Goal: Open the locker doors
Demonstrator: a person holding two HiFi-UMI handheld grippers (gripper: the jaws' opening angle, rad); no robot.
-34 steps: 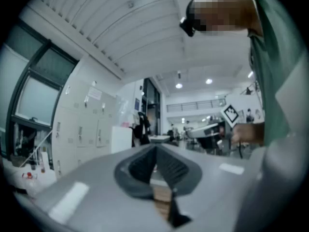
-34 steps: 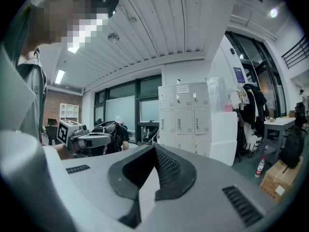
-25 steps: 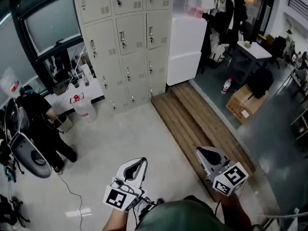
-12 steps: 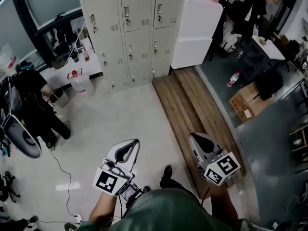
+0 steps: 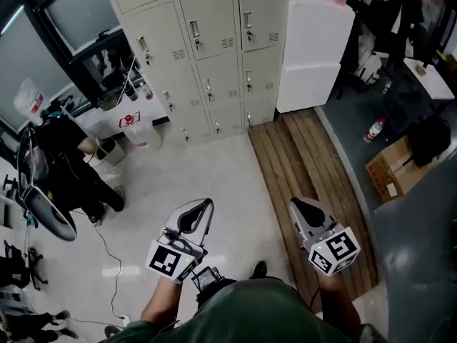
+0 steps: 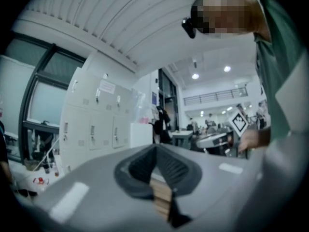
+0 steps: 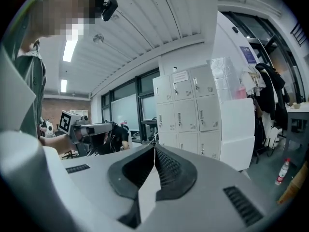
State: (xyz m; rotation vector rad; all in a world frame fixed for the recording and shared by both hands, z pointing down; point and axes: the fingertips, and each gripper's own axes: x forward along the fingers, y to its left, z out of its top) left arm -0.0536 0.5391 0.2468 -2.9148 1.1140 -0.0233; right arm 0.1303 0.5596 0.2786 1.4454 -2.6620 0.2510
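Beige lockers (image 5: pixel 214 48) — all closed — well beyond both closed jaws.

Head view steeply down from above; both gripper views level, low.
All three face the same lockers (image 5: pixel 214 48), well apart across the floor (image 5: pixel 203 170).

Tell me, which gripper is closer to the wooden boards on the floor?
Right. The right gripper is over the edge of the wooden boards; the left gripper is over pale floor beside them.
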